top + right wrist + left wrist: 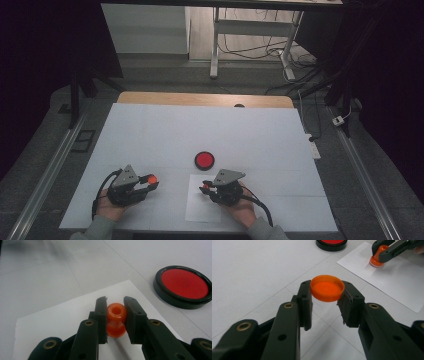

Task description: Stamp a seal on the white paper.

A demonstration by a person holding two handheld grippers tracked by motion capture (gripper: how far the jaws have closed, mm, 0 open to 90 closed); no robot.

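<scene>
My left gripper (pixel 326 293) is shut on an orange round cap (pixel 327 287), hollow side up, held a little above the white table; in the high view the left gripper (pixel 152 181) sits at the front left with the cap (pixel 152 178) at its tips. My right gripper (pixel 115 307) is shut on an orange stamp (pixel 116 320) by its knob, base down on a white sheet of paper (pixel 60 317). The high view has the right gripper (pixel 205 188) over the paper (pixel 202 207). A red ink pad (pixel 204 160) in a black case lies just beyond the paper.
The white table (pixel 250 135) stretches far ahead of both grippers, with a wooden edge (pixel 205 99) at the back. The ink pad (pixel 182 286) lies right of the stamp in the right gripper view. Table legs and cables stand on the floor beyond.
</scene>
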